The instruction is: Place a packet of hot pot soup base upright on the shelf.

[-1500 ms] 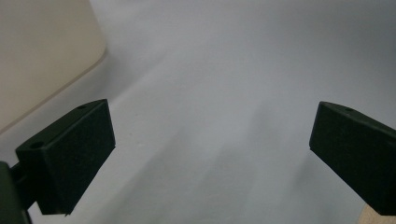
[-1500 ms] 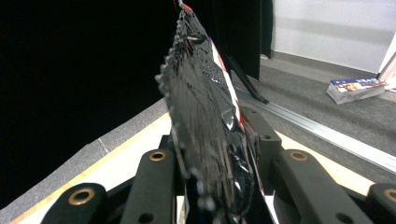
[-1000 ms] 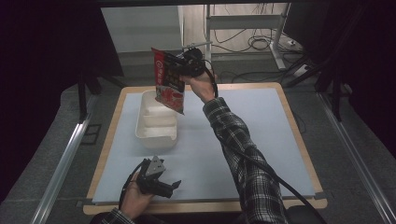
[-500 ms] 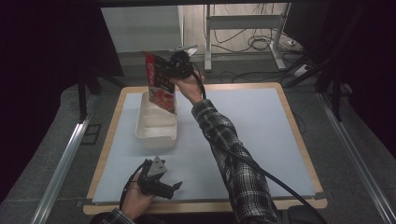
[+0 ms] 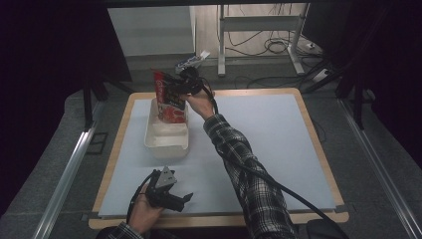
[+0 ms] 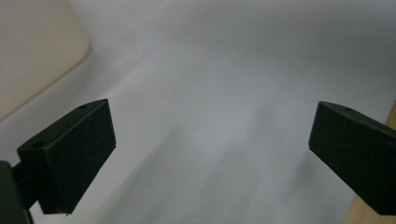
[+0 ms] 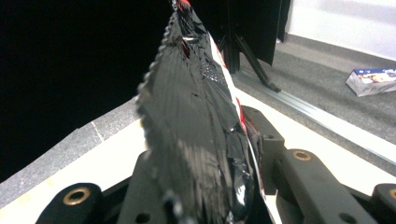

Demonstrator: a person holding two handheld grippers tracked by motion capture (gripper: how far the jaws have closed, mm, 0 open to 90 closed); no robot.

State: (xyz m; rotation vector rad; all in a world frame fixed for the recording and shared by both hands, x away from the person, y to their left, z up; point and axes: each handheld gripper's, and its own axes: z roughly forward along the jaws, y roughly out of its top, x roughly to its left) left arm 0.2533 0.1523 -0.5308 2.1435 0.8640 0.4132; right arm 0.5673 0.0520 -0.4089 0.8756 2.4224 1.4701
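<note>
Now, from left to right:

Left gripper [image 5: 186, 198]: held low at the near edge of the table [image 5: 278, 134], lying close over the pale blue surface; in the left gripper view its jaws stand wide apart with nothing between them, and a corner of the bin shows at upper left.

White bin [image 5: 166, 137]: a cream, oblong tub standing on the left half of the table, beyond the left gripper and well apart from it.

Red snack bag [image 5: 169, 99]: held upright over the far end of the bin, its lower edge down inside the rim; whether it touches the bottom cannot be told.

Right gripper [image 5: 174, 89]: at the end of an outstretched plaid sleeve [image 5: 244, 164], jaws clamped on the bag's crimped edge, seen close up in the right gripper view [image 7: 196, 140].

Floor beyond the table: a small blue-and-white packet [image 5: 191, 60] lies there.
</note>
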